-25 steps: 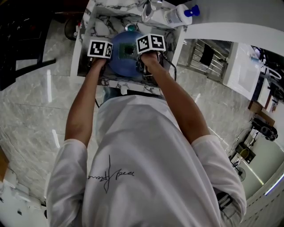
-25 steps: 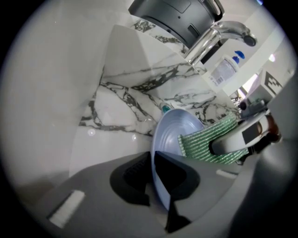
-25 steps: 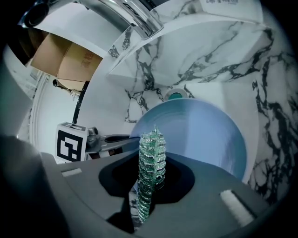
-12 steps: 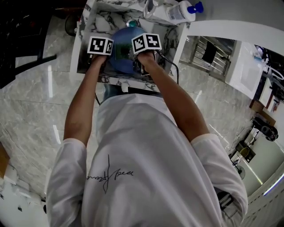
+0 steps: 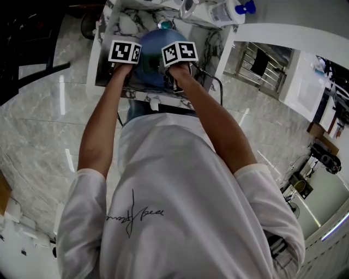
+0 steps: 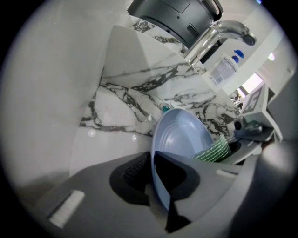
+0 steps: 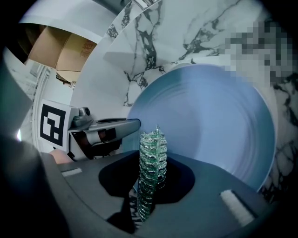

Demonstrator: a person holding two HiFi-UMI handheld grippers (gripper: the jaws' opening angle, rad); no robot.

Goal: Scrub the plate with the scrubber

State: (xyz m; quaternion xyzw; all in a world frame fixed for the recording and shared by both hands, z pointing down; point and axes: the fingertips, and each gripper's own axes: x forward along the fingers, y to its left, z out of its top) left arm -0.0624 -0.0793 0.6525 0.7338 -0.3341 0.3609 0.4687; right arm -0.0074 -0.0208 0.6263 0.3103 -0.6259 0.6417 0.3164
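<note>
A round blue plate is held on edge over a marble sink. My left gripper is shut on the plate, its rim pinched between the jaws. My right gripper is shut on a green mesh scrubber, which stands upright between the jaws in front of the plate's face. In the left gripper view the scrubber lies against the plate's right edge. In the head view both marker cubes, left and right, sit on either side of the plate.
A chrome faucet rises behind the sink, with a white bottle with a blue cap beside it. The marble walls of the sink close in around the plate. A metal rack stands to the right.
Both grippers and the plate have shifted slightly up and away in the head view. The right gripper's cube has moved a little leftward over the plate.
</note>
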